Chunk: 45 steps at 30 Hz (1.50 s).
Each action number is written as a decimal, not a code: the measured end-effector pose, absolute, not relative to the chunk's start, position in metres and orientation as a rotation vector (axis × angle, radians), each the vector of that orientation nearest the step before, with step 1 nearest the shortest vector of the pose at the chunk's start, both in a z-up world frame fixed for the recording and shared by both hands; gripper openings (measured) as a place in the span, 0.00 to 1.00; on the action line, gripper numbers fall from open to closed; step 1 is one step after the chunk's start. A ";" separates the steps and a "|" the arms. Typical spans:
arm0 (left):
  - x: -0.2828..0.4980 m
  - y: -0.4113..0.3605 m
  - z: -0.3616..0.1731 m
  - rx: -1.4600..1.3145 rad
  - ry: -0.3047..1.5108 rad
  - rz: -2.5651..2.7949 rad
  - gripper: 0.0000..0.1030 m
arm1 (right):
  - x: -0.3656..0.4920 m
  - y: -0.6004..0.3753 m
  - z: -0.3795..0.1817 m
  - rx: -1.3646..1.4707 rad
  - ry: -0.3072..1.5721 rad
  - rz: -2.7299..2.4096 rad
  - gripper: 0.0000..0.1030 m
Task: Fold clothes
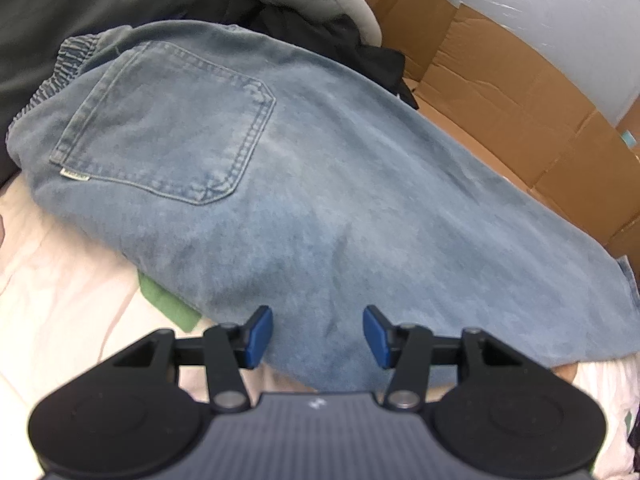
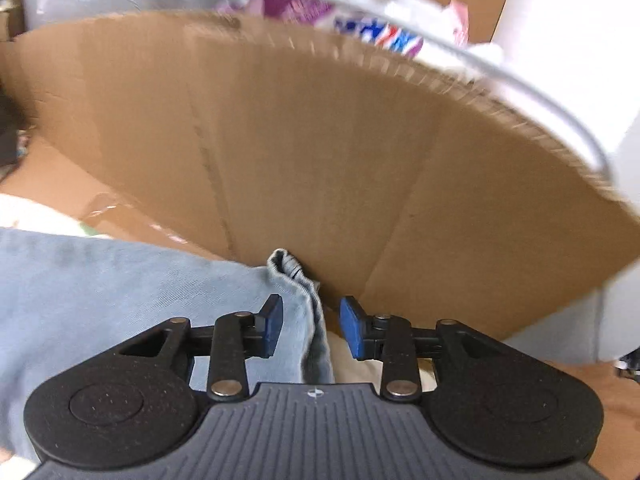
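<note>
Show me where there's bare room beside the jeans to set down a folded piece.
The pale sheet left of the jeans lies bare, bordered by a green cloth poking out beneath them. It is crowded behind: dark clothes are piled by the waistband, and cardboard stands right against the hem.

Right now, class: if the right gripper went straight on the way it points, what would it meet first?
Probably the jeans' hem edge ahead of the open right gripper, then the cardboard panel behind it; depth is unclear.
</note>
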<state>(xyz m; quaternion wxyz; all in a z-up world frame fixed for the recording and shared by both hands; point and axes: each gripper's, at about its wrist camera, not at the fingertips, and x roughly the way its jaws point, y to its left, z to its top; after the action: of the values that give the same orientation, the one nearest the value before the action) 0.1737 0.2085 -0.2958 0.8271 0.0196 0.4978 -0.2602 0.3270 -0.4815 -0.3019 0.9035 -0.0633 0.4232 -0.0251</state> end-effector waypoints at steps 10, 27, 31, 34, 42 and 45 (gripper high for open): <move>0.157 0.208 -0.293 0.039 1.099 -0.579 0.51 | 0.213 -0.489 -0.286 0.005 0.841 0.005 0.38; 0.146 0.213 -0.333 0.108 1.158 -0.560 0.52 | 0.177 -0.472 -0.343 0.111 0.901 -0.017 0.38; 0.149 0.207 -0.329 0.072 1.119 -0.559 0.52 | 0.175 -0.467 -0.350 0.107 0.917 -0.010 0.38; 0.151 0.208 -0.316 0.028 1.060 -0.571 0.52 | 0.174 -0.464 -0.353 0.108 0.921 -0.004 0.38; 0.171 0.209 -0.299 -0.097 1.018 -0.512 0.53 | 0.177 -0.461 -0.358 0.142 0.926 0.006 0.38; 0.174 0.201 -0.307 -0.085 1.040 -0.489 0.54 | 0.179 -0.462 -0.362 0.166 0.928 -0.004 0.38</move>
<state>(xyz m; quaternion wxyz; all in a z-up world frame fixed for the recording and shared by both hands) 0.1736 0.2015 -0.3067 0.8385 -0.0402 0.4917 -0.2314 0.1791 -0.4621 -0.3616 0.8910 0.0799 0.4468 -0.0018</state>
